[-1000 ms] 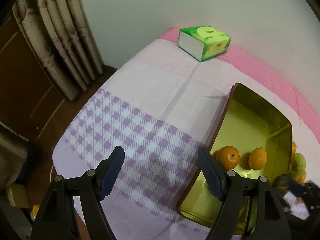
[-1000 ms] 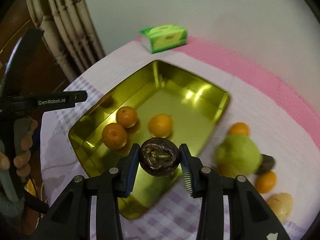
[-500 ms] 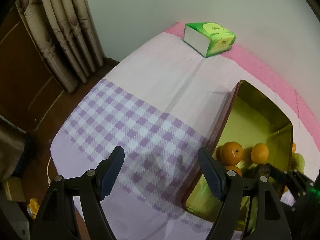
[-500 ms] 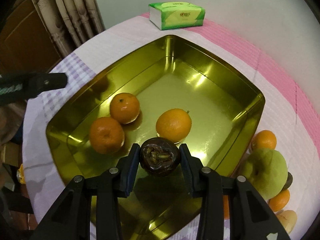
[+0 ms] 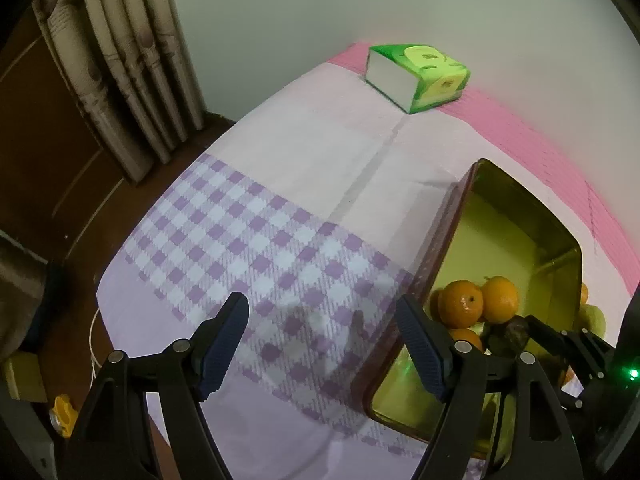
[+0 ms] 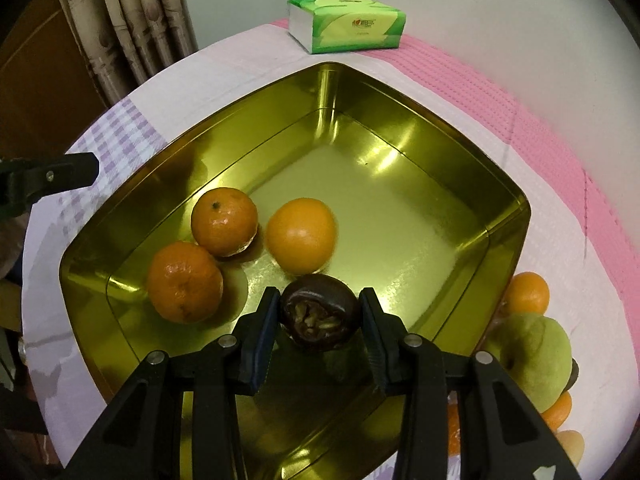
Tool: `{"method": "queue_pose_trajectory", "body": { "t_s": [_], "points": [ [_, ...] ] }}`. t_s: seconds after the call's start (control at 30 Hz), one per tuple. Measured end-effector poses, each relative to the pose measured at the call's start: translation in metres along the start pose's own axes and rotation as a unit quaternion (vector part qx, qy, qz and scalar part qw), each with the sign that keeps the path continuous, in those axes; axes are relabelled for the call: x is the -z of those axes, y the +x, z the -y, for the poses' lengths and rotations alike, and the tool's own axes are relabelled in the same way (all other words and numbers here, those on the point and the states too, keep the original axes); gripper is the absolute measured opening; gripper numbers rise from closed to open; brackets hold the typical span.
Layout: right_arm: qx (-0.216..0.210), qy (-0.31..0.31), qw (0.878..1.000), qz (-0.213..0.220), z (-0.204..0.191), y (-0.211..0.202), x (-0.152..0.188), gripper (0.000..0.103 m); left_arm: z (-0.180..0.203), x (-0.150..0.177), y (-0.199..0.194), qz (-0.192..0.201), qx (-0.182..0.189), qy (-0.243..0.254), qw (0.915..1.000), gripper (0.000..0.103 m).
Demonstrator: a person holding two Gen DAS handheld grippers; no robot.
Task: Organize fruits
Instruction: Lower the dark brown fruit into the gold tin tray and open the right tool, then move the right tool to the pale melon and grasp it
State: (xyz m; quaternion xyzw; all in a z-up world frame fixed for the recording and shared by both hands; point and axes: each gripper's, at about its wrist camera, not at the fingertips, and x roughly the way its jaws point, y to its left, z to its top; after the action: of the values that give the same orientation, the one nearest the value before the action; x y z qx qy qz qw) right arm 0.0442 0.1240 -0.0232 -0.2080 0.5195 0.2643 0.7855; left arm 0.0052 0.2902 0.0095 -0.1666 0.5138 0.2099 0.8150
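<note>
A gold metal tin (image 6: 400, 132) sits on the table with three oranges (image 6: 224, 226) in its near left part. My right gripper (image 6: 320, 316) is shut on a dark brown fruit (image 6: 318, 312) and holds it low inside the tin, next to the oranges. In the left wrist view the tin (image 5: 516, 216) is at the right, and the dark fruit (image 5: 506, 332) shows there between the right gripper's fingers. My left gripper (image 5: 322, 334) is open and empty above the checked cloth, left of the tin.
A green tissue box (image 6: 346, 24) stands at the table's far edge by the wall. A green apple (image 6: 532, 354) and more oranges (image 6: 526, 294) lie right of the tin. A curtain (image 5: 132, 60) hangs at the left, past the table edge.
My right gripper has moved forward and down into the tin with the dark fruit. My left gripper has shifted slightly over the cloth and stayed open.
</note>
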Motion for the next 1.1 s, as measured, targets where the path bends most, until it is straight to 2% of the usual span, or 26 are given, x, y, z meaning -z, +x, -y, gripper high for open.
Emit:
{"method": "queue_pose_trajectory", "body": {
  "t_s": [0.17, 0.47, 0.6, 0.83, 1.0, 1.1],
  "points": [
    [-0.013, 0.014, 1.0, 0.01, 0.001, -0.007, 0.001, 0.045, 0.005, 0.001, 0.002, -0.004, 0.002, 0.01, 0.9999, 0.077],
    [-0.042, 0.021, 0.997, 0.053, 0.002, -0.054, 0.005, 0.052, 0.012, 0.004, 0.001, -0.001, 0.005, 0.024, 0.9997, 0.077],
    [-0.033, 0.032, 0.996, 0.074, 0.015, -0.078, 0.015, 0.056, 0.013, 0.004, 0.001, -0.003, 0.005, 0.027, 0.9996, 0.077],
    [0.02, 0.092, 0.992, 0.082, 0.078, -0.103, 0.052, 0.06, 0.016, 0.005, 0.001, -0.001, 0.003, 0.034, 0.9994, 0.077],
    [0.061, 0.162, 0.982, 0.074, 0.138, -0.116, 0.096, 0.063, 0.022, 0.007, 0.0, 0.003, 0.003, 0.047, 0.9989, 0.077],
    [0.078, 0.198, 0.975, 0.064, 0.168, -0.117, 0.122, 0.064, 0.038, 0.012, -0.011, 0.021, 0.01, 0.079, 0.9966, 0.077]
  ]
}}
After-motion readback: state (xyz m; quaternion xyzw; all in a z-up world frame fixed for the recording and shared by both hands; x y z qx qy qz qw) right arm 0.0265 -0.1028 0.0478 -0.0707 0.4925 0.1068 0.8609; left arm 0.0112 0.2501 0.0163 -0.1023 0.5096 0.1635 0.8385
